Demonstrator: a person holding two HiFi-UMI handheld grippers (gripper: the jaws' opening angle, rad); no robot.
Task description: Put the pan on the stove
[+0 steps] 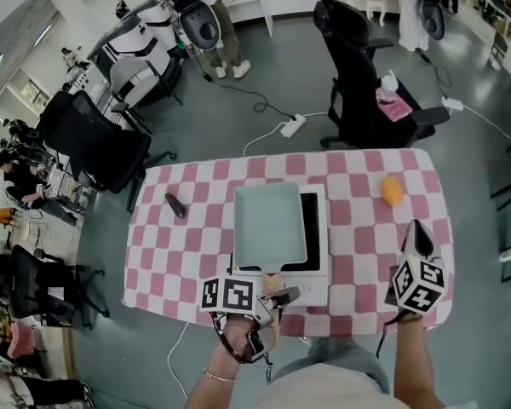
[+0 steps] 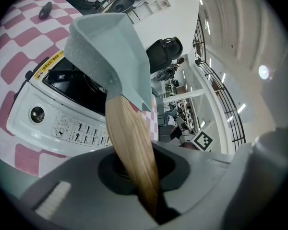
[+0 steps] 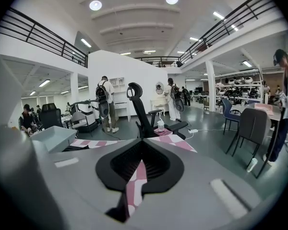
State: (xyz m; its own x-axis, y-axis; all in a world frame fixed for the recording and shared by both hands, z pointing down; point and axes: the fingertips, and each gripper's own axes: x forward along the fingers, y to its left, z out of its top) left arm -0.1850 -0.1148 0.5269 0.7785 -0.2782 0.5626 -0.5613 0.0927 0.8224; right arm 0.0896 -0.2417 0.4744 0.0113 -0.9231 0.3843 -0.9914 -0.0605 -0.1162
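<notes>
A pale green square pan point(image 1: 271, 225) sits over the white tabletop stove point(image 1: 313, 286) in the middle of the checkered table. I cannot tell whether it rests on the burner or hovers just above it. Its wooden handle point(image 1: 272, 282) points toward me, and my left gripper point(image 1: 268, 301) is shut on it. In the left gripper view the handle point(image 2: 132, 147) runs from between the jaws up to the pan point(image 2: 110, 47), above the stove's control panel point(image 2: 62, 123). My right gripper point(image 1: 419, 233) hovers over the table's right front, shut on nothing point(image 3: 137, 176).
An orange fruit-like object point(image 1: 393, 191) lies at the table's back right and a dark oblong object point(image 1: 175, 204) at its left. A black office chair point(image 1: 358, 92) stands behind the table, another point(image 1: 102, 147) to the left. A power strip point(image 1: 293, 126) and cables lie on the floor.
</notes>
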